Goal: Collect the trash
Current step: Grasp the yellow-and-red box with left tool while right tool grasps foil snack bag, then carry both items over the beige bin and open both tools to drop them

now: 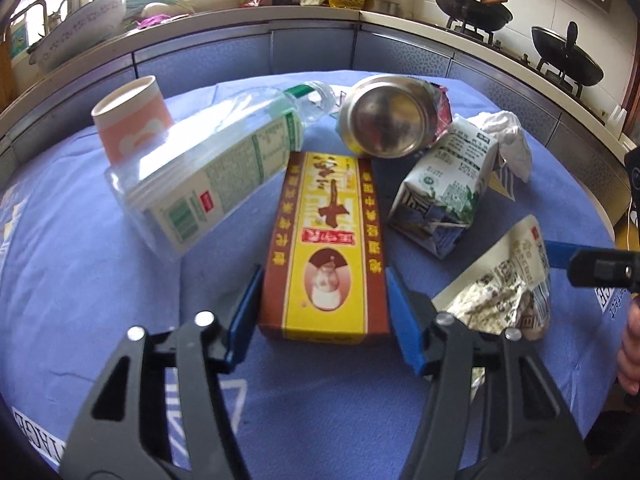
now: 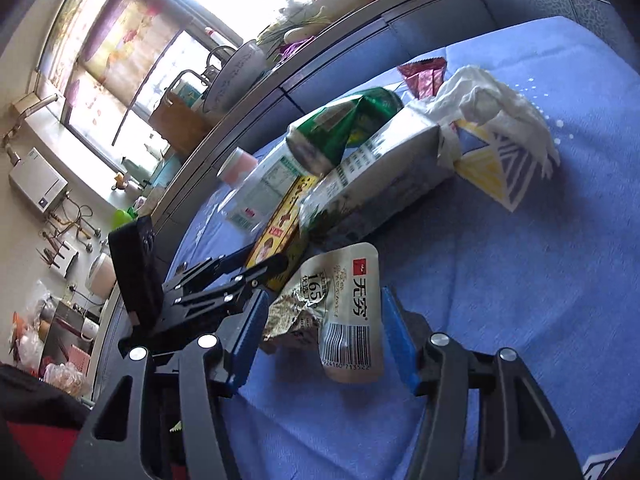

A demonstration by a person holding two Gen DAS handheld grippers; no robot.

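Observation:
Trash lies on a round table with a blue cloth [image 1: 80, 264]. My left gripper [image 1: 322, 312] is open, its blue fingers on either side of a yellow and red carton [image 1: 326, 248], close to its sides. My right gripper [image 2: 322, 336] is open around a crumpled silver snack wrapper [image 2: 340, 312], also seen in the left wrist view [image 1: 500, 284]. Further back lie a clear plastic bottle [image 1: 208, 172], a pink paper cup [image 1: 132, 124], a metal can [image 1: 384, 116], a milk carton [image 1: 444, 192] and a white tissue [image 1: 508, 136].
Blue kitchen cabinets [image 1: 240, 56] curve behind the table, with bottles and a bowl [image 1: 76, 32] on the counter. Two black woks [image 1: 472, 8] sit on the stove at the right. A red foil wrapper [image 2: 424, 74] lies near the table's far edge.

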